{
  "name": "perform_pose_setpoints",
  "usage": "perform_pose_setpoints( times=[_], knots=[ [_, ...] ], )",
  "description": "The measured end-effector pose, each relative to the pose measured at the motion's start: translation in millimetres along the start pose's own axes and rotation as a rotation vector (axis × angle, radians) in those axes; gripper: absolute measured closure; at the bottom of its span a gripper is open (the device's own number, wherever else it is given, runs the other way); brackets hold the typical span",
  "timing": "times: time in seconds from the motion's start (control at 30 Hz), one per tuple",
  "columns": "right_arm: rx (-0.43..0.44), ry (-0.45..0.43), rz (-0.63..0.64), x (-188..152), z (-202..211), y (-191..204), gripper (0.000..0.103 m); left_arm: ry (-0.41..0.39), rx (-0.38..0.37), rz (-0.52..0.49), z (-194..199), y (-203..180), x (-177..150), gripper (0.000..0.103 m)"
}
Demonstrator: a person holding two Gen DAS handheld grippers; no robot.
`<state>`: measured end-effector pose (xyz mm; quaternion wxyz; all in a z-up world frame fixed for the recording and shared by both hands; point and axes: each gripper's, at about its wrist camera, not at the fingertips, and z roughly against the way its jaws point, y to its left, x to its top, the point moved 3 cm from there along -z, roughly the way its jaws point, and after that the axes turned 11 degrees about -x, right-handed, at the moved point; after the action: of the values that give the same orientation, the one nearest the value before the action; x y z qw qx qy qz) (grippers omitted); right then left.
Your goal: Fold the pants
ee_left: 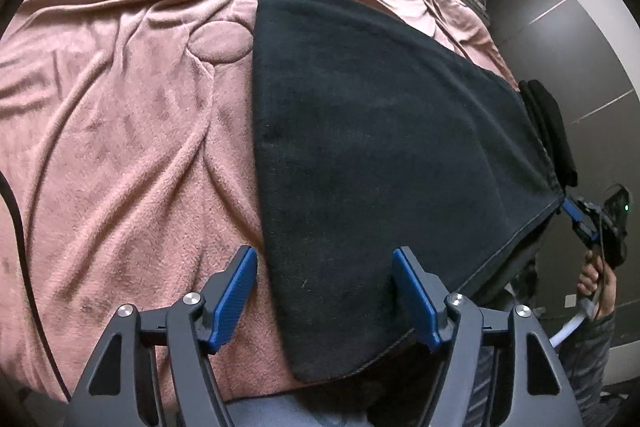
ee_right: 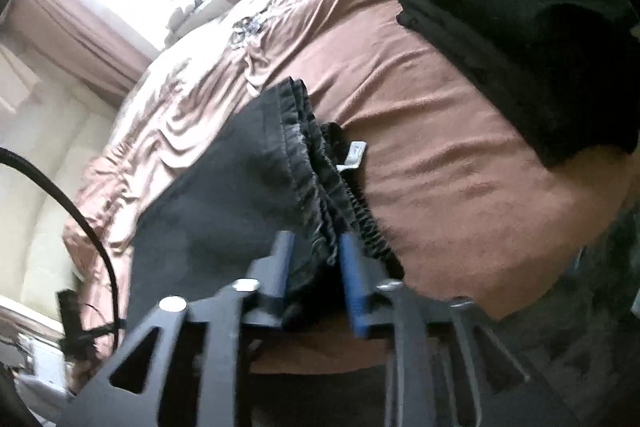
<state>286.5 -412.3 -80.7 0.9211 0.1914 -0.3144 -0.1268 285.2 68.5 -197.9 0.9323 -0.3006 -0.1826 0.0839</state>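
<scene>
Left wrist view: pants (ee_left: 380, 155) flat on the bed (ee_left: 120, 127), left tool (ee_left: 324, 295) spread astride the near corner. Right tool (ee_right: 314, 267) half-spread around the waistband, apparently unpinched. Mid-fold; next, pinch both corners.

Left gripper (ee_left: 324, 291): we hold its blue-padded black jaws wide apart, angled steeply down.
Right gripper (ee_right: 316, 267): our jaws stand partly parted; grip unclear through blur.
Right hand (ee_left: 596, 287): we grasp the handle.
</scene>
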Motion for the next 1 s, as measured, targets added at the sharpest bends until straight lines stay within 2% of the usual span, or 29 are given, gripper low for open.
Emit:
perform_pose_setpoints(
  times=[0.07, 0.2, 0.33, 0.4, 0.47, 0.67, 0.87, 1.0],
  knots=[
    [0.045, -0.007, -0.042, -5.2, 3.6, -5.5, 0.055, 0.001, 0.000, 0.005, 0.6, 0.9, -0.5, 0.031],
    [0.152, 0.011, -0.117, -19.5, -0.4, -11.4, 0.055, -0.001, 0.006, 0.007, 2.9, 2.8, -2.0, 0.031],
    [0.261, 0.043, -0.152, -33.2, -13.5, -11.3, 0.055, -0.005, 0.007, 0.015, 3.5, 4.3, -1.9, 0.031],
    [0.287, 0.059, -0.145, -39.2, -22.7, -9.7, 0.055, -0.006, 0.008, 0.018, 4.1, 4.9, -2.4, 0.031],
    [0.292, 0.060, -0.147, -41.4, -30.3, -10.9, 0.055, -0.007, 0.008, 0.020, 3.9, 4.6, -2.6, 0.031],
    [0.209, 0.132, -0.179, -55.9, -59.8, -32.0, 0.055, -0.005, 0.006, 0.027, 4.1, 6.0, -2.4, 0.031],
    [0.238, 0.079, -0.207, -45.4, -54.7, -32.2, 0.055, 0.004, 0.009, 0.026, 1.0, 5.2, -0.8, 0.031],
    [0.225, 0.093, -0.241, -44.3, -71.3, -22.5, 0.055, -0.001, 0.004, 0.034, 1.1, 6.2, -0.3, 0.031]
  ],
)
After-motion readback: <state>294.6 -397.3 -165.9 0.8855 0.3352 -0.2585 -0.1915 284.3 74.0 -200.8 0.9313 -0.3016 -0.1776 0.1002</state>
